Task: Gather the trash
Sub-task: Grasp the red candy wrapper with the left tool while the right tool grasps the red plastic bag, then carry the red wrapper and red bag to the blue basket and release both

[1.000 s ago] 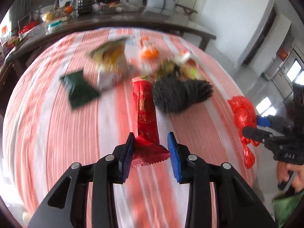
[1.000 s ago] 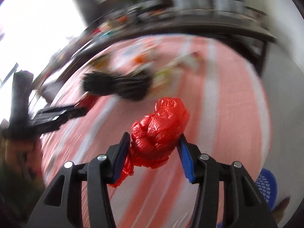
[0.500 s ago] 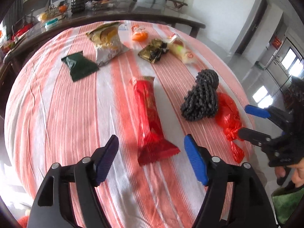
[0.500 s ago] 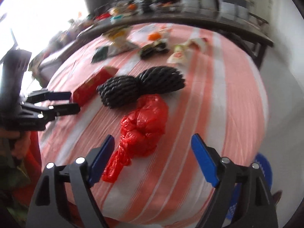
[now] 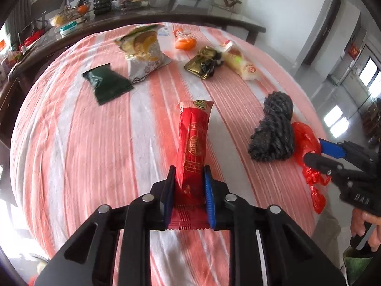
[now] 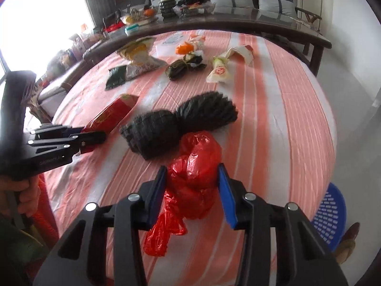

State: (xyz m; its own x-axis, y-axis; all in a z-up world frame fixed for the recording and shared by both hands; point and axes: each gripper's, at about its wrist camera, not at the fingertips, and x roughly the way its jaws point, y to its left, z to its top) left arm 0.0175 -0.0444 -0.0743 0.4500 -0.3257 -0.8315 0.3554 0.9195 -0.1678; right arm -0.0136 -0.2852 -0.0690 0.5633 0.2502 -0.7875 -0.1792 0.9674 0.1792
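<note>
The desk (image 5: 71,143), under a pink-and-white striped cloth, runs out of frame at its near edge. A dark knitted bundle (image 6: 176,126) lies mid-desk. Just nearer than it, the right claw (image 6: 193,186) has just closed, pads pressing a crumpled red plastic bag (image 6: 195,166). Left of the bundle, the left claw (image 5: 189,186), just narrowed, clamps a red snack wrapper (image 5: 193,143), hiding its lower sides.
</note>
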